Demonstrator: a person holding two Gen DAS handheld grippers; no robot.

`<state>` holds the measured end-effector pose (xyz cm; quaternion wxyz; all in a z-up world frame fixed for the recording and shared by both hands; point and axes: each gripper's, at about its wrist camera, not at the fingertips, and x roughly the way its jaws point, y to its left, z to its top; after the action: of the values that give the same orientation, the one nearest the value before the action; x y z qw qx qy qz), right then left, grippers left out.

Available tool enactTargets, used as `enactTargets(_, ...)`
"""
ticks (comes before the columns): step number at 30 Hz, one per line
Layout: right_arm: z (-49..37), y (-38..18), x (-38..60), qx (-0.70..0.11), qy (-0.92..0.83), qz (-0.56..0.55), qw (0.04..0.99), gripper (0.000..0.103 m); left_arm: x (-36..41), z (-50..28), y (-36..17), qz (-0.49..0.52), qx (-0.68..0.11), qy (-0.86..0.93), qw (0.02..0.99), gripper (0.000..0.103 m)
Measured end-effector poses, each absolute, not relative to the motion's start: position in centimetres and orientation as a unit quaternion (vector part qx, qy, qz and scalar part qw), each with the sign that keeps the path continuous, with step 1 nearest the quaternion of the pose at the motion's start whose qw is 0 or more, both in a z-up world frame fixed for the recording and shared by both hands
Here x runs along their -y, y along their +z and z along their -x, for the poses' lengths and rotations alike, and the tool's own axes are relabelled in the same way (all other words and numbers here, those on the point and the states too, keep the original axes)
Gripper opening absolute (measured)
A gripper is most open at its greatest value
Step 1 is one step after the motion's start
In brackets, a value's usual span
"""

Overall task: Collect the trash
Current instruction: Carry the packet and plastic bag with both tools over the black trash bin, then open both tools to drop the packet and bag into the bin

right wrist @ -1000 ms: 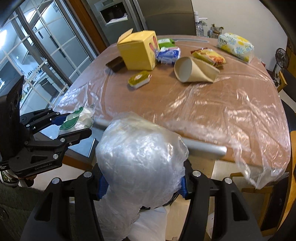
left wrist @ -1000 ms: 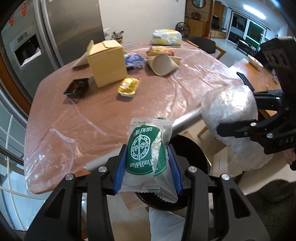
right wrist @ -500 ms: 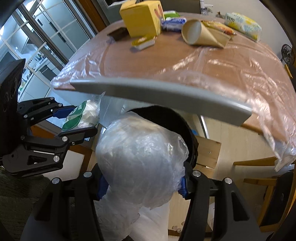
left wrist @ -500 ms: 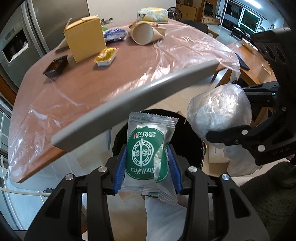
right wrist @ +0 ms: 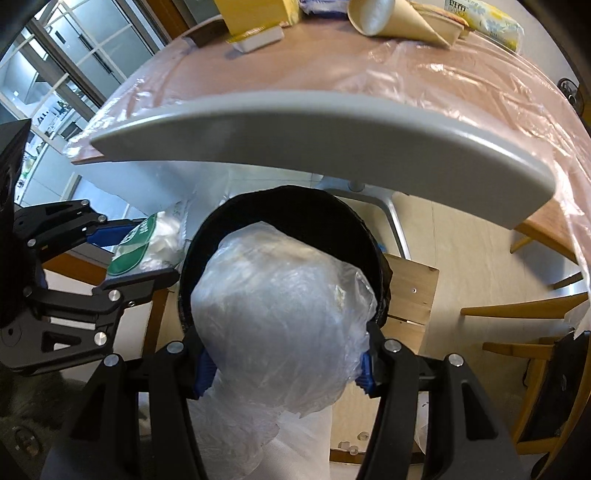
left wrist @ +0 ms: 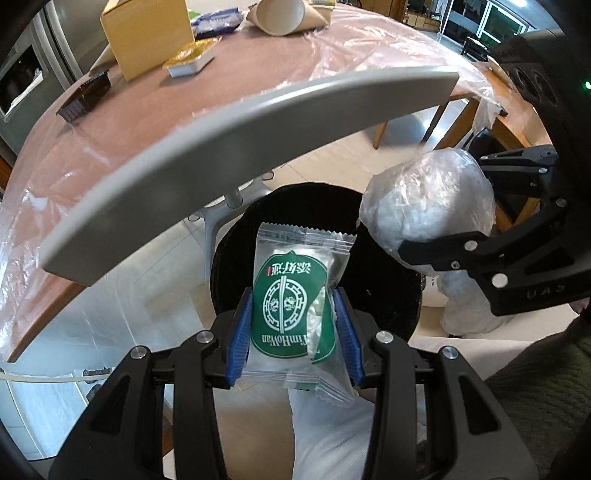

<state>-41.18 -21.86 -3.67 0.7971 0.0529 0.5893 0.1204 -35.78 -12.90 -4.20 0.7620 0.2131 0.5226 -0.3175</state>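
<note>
Both claws have dropped lower since a second ago, from level with the surface edge to down below it, directly over the black bin [left wrist: 314, 258], whose mouth now fills the middle of each view. The left claw [left wrist: 293, 325] is clenched on a green-and-white snack wrapper [left wrist: 295, 295], pinched upright between its blue pads [left wrist: 238, 339], hanging over the near part of the bin opening. The right claw [right wrist: 282, 365] grips a bundled clear plastic bag [right wrist: 280, 325], a bulky crumpled ball that hides much of the bin rim [right wrist: 207, 236] from its own camera; from the left wrist view the same bag sits over the bin's right edge.

Neither piece has been let go yet, so this pair of items looks a single release away from being binned. A grey chair back [right wrist: 314, 133] arches between the bin and the surface [left wrist: 147, 122]. Beyond it, plenty appears left to collect: a cardboard box [left wrist: 147, 33], a foil tray [left wrist: 190, 62], a dark plastic tray [left wrist: 85, 96], a paper cone [right wrist: 391, 18], a blue packet [left wrist: 218, 22] and a yellow-flowered pack [right wrist: 487, 22] all lie on the plastic-covered top, so the job seems early to midway.
</note>
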Motion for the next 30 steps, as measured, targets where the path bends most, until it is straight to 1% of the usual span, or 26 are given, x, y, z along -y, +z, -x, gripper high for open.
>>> enactTargets(10, 40.2, -5.7, 21.4, -0.593, 0.092, -0.052, 0.798, 0.056, 13.0, 35.0, -6.2, -0.211, -0.532, -0.304, 0.762, 0.044)
enactTargets(17, 39.8, -7.0, 22.1, -0.600, 0.079, -0.072, 0.793, 0.056, 12.9, 34.3, -7.1, -0.208, -0.537, -0.297, 0.762, 0.044)
enactTargets(30, 38.9, -8.0, 21.5, -0.603, 0.069, -0.059, 0.793, 0.056, 12.7, 33.7, -8.7, -0.214, -0.543, -0.293, 0.757, 0.044)
